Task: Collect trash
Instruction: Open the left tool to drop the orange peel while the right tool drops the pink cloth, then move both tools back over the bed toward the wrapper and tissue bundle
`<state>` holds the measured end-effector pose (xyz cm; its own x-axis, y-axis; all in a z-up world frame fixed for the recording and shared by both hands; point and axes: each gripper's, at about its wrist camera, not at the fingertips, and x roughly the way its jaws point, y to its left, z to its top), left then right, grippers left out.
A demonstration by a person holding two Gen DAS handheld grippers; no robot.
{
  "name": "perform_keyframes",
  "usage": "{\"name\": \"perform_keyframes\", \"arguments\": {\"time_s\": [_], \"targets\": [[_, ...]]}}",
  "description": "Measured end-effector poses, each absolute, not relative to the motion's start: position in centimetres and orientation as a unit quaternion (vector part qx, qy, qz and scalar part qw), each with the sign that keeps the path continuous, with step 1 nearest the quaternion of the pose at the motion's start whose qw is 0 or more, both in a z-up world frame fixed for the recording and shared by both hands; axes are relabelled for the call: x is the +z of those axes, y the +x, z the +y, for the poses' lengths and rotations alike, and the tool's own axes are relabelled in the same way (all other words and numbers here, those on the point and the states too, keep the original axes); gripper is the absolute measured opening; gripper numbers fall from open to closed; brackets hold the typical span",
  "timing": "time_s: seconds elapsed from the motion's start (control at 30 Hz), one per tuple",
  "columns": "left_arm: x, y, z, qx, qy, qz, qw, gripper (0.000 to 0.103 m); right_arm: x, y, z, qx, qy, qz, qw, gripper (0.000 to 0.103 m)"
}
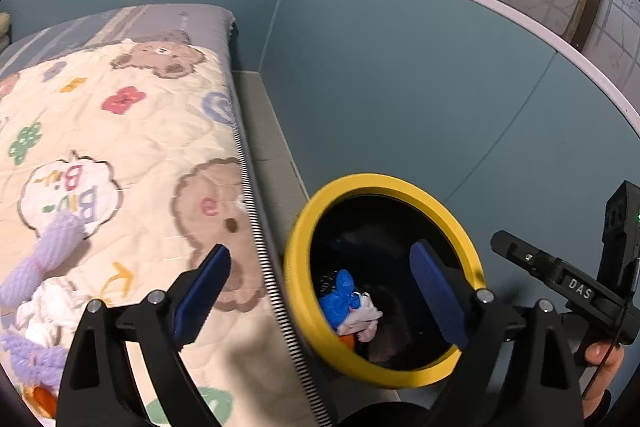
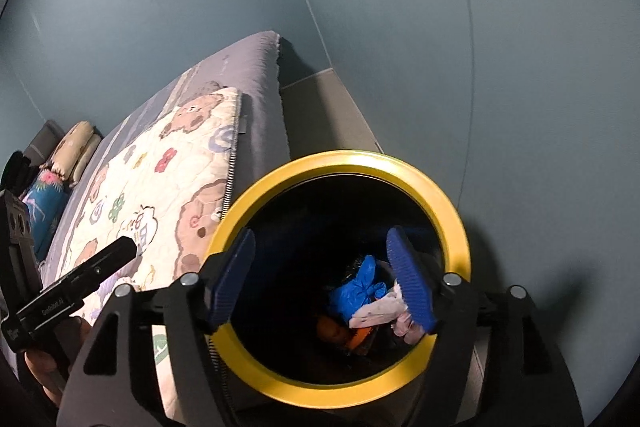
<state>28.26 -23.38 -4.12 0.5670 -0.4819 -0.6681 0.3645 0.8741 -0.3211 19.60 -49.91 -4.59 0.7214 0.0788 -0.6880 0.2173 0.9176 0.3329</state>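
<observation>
A black bin with a yellow rim (image 1: 384,183) (image 2: 340,163) stands on the floor against the side of the bed. Inside lie a crumpled blue piece (image 1: 340,295) (image 2: 360,291), a white and pink wad (image 1: 366,315) (image 2: 380,311) and something orange (image 1: 347,341) (image 2: 332,331). My left gripper (image 1: 320,255) is open and empty, one finger over the quilt's edge and the other over the bin. My right gripper (image 2: 320,237) hangs open above the bin's mouth, nothing between its pads. Each gripper shows at the edge of the other's view.
The bed carries a cream bear-print quilt (image 1: 140,147) (image 2: 160,195). A purple knitted piece (image 1: 52,251), a white crumpled wad (image 1: 52,307) and an orange scrap (image 1: 40,399) lie on it. Pillows (image 2: 76,143) sit at the far end. A blue-grey wall (image 1: 400,67) runs behind the bin.
</observation>
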Motion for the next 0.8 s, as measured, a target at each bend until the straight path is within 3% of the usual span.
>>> {"name": "perform_keyframes", "arguments": {"time_s": [0.27,0.8], "targets": [[-2.8,25.8,-18.3,-0.216,-0.075,0.379,0.896,0.092,-3.4,19.4,-46.1,0.006,0.177,0.364,0.914,0.076],[-0.9,19.5,-3.7,-0.116,-0.068,0.366,0.921,0.093,-1.3,19.4,-33.2,0.142,0.115,0.363,0.914,0.076]]}}
